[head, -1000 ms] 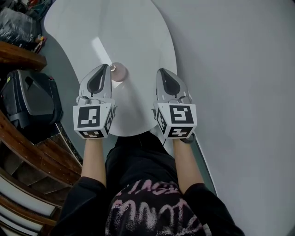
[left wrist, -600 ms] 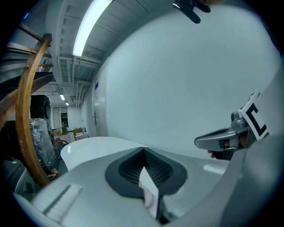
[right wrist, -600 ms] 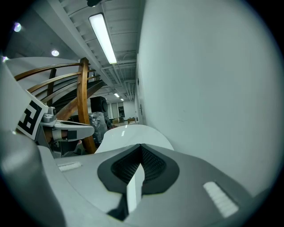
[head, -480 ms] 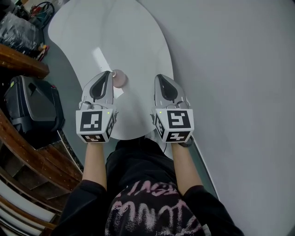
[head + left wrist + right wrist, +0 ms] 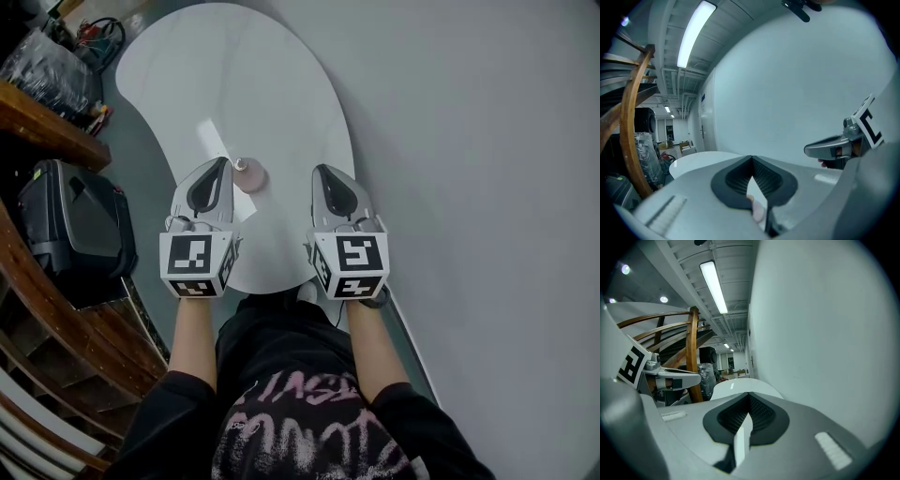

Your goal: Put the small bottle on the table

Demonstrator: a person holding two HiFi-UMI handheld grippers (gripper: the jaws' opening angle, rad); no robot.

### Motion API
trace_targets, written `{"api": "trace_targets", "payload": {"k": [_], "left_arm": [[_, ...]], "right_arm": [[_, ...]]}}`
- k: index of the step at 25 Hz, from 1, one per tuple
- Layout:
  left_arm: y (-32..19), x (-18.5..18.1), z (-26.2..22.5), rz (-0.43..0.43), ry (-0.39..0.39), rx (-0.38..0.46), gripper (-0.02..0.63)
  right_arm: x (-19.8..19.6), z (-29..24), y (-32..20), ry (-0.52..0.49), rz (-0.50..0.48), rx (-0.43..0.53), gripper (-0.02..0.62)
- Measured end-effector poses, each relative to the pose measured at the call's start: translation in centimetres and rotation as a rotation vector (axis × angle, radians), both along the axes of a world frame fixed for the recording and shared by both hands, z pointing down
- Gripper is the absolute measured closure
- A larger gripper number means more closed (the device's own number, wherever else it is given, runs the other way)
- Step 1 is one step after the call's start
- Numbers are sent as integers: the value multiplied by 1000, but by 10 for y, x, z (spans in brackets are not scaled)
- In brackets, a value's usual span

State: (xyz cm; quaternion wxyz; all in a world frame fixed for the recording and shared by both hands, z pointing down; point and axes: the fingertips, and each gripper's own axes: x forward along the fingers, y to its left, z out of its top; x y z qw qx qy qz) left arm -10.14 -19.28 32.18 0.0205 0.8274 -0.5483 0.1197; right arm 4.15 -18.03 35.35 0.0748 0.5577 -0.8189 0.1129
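The small pink bottle (image 5: 249, 176) with a silvery cap stands upright on the white table (image 5: 272, 84), just ahead and right of my left gripper's tip. My left gripper (image 5: 223, 163) hovers over the table's near end with its jaws shut and nothing clamped. In the left gripper view the bottle (image 5: 758, 209) shows as a pink sliver low in the slit between the jaws. My right gripper (image 5: 323, 170) is level with the left one, a hand's width to the right, also shut and holding nothing.
A curved wooden rail (image 5: 56, 309) and a black case (image 5: 70, 220) lie left of the table. Cables and wrapped clutter (image 5: 56, 56) sit at the far left. A pale wall (image 5: 487, 187) runs along the right side.
The head view has shifted, so the table, bottle and both grippers sit lower in the picture. Grippers and bottle keep nearly the same positions relative to each other.
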Motion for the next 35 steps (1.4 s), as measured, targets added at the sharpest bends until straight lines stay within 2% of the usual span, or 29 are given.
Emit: {"api": "trace_targets", "payload": {"k": [35], "left_arm": [[49,-1,-67,-46,35,144,605]], "right_arm": [[-1,-70,30,25,-74,167,586]]}}
